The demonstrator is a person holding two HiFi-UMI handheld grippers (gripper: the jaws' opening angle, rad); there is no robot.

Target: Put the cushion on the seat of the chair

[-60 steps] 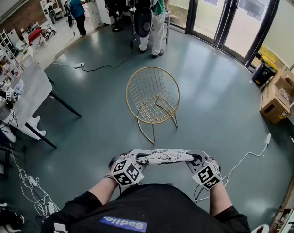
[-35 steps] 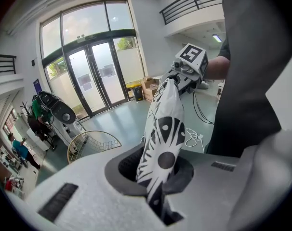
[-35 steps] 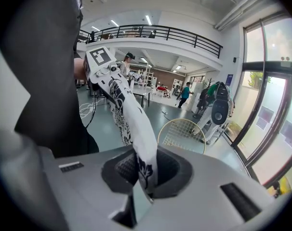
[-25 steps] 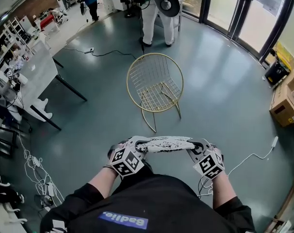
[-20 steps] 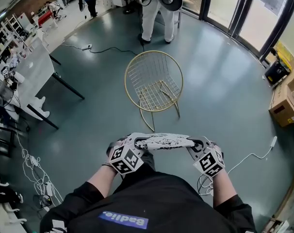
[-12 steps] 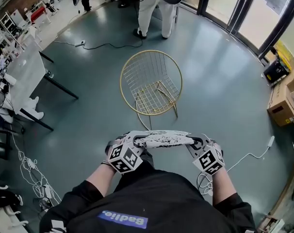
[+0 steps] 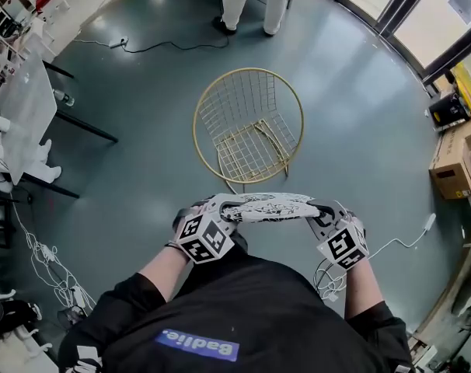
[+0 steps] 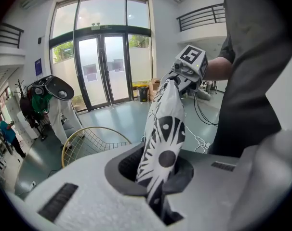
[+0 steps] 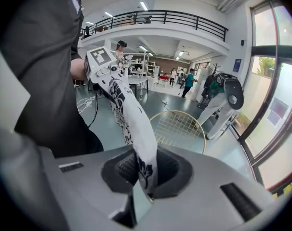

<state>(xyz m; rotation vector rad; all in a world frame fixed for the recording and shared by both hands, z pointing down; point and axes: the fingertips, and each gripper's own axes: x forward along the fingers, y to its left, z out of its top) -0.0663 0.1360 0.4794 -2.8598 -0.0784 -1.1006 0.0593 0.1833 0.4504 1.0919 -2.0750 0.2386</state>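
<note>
A flat white cushion (image 7: 266,207) with black print hangs level between my two grippers, just in front of my body. My left gripper (image 7: 222,209) is shut on its left edge, my right gripper (image 7: 315,210) is shut on its right edge. The cushion (image 8: 164,134) runs up out of the left jaws toward the other gripper; the cushion (image 9: 131,124) does the same from the right jaws. The gold wire chair (image 7: 248,126) stands on the floor just beyond the cushion, its round seat bare. The same chair (image 8: 90,142) shows past the left jaws, and the chair (image 9: 179,129) past the right ones.
A person's white-trousered legs (image 7: 251,2) stand beyond the chair. A white table (image 7: 22,107) with black legs is at the left. Cables (image 7: 45,263) lie at lower left, a white cord (image 7: 399,243) at right. Cardboard boxes (image 7: 455,162) sit by the glass doors.
I have walked up to the chair with the cushion held the same way. The chair now lies closer under the cushion's far edge, and the view looks more steeply down.
</note>
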